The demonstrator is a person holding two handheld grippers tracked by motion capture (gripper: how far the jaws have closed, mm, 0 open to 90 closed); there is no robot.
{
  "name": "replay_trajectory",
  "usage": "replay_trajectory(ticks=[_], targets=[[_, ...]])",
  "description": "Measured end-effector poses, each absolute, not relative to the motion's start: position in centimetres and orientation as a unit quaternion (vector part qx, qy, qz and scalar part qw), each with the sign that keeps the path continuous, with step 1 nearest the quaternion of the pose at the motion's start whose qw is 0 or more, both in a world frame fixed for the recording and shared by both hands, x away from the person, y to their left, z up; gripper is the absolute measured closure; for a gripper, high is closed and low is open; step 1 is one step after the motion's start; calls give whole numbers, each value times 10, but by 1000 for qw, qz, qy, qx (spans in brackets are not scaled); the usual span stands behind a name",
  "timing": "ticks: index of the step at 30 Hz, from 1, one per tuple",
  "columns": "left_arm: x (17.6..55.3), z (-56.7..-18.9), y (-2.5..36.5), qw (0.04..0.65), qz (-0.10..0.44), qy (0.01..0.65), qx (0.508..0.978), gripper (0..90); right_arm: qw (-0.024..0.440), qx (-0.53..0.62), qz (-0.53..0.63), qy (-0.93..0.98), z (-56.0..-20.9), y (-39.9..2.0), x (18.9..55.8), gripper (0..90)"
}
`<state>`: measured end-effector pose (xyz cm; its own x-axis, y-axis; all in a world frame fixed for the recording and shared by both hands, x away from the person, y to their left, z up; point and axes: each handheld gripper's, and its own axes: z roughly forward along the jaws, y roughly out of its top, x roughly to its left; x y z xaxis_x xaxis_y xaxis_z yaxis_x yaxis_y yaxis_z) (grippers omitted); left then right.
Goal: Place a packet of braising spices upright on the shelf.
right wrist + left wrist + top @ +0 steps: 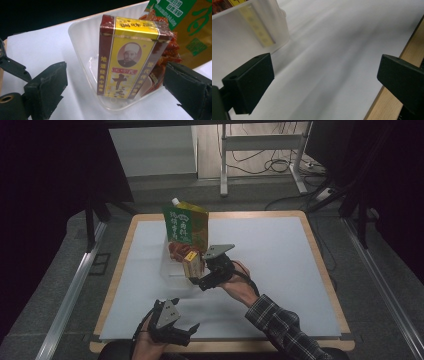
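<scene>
A clear plastic tub (169,270) sits on the white mat (280,270), left of the middle. In it stand a yellow-and-maroon box (192,264), a red snack packet (176,251) and a tall green pouch (187,225) with a white cap. My right gripper (200,272) is at the tub's near right side. In the right gripper view it (117,85) is open, its jaws flanking the box (127,57) without touching it. The left gripper (186,317) hovers open near the front edge, holding nothing. In its own view (327,75) the tub (249,30) is at upper left.
The mat covers a wooden table (320,265), whose edge strip (414,42) runs beside the left gripper's right jaw. The mat's right half is bare. Beyond the table are a white metal frame (260,142) and cables on the floor.
</scene>
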<state>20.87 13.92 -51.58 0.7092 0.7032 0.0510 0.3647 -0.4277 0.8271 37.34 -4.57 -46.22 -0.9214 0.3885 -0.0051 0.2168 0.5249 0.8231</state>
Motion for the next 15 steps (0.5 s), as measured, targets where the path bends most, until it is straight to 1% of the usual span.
replay_trajectory(ticks=[15], targets=[[209,-515,139,426,192,332,819,24,86,179,450,871,-463,-57,369,55]])
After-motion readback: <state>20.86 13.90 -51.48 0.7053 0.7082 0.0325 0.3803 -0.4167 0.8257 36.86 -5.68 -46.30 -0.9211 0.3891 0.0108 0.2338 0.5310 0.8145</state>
